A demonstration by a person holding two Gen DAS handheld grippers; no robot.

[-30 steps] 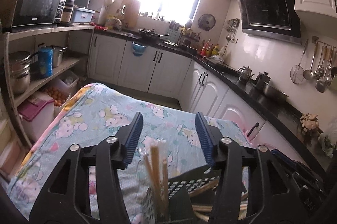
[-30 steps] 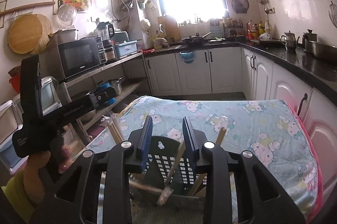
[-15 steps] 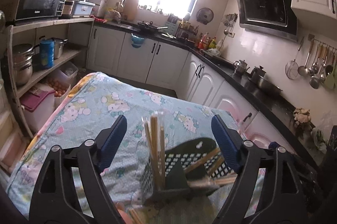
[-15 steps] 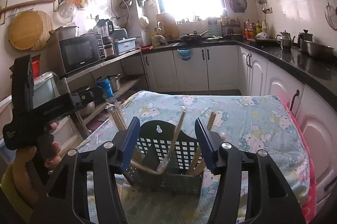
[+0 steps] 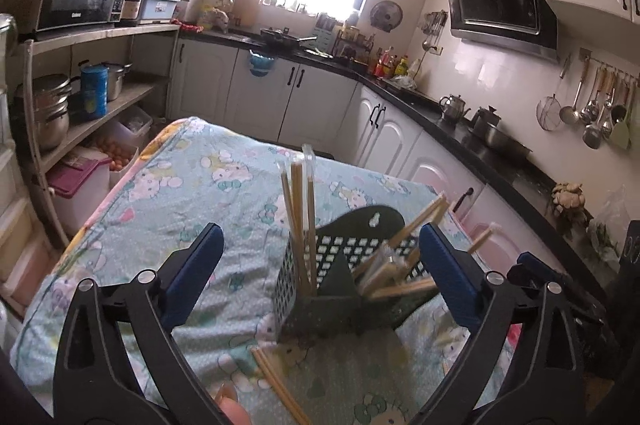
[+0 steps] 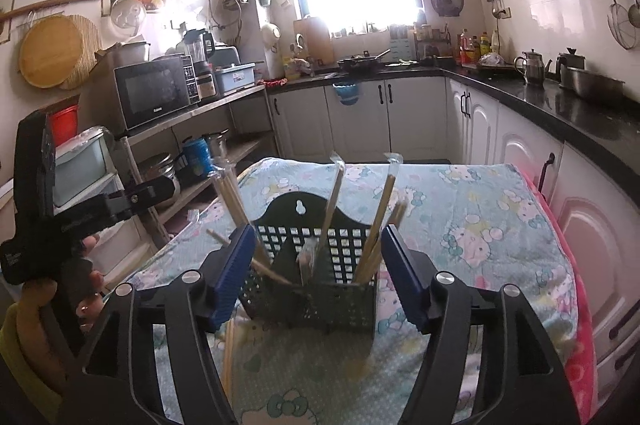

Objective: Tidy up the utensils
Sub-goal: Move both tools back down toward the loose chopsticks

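A dark green perforated utensil basket stands on the cartoon-print tablecloth. Several wooden chopsticks lean in its compartments, some in clear sleeves. A loose pair of chopsticks lies on the cloth in front of it. My left gripper is wide, its jaws still opening, and the pads touch nothing. My right gripper frames the basket, jaws also opening and clear of its sides. A hand holds the left gripper's body.
Open shelves with pots, a blue can and a microwave stand left of the table. White cabinets under a black counter run along the back and right. A pink cloth edge marks the table's right side.
Both grippers have drawn back from the basket while their jaws spread wider. The basket and its chopsticks now show in full, and the loose chopsticks in front have come into view.
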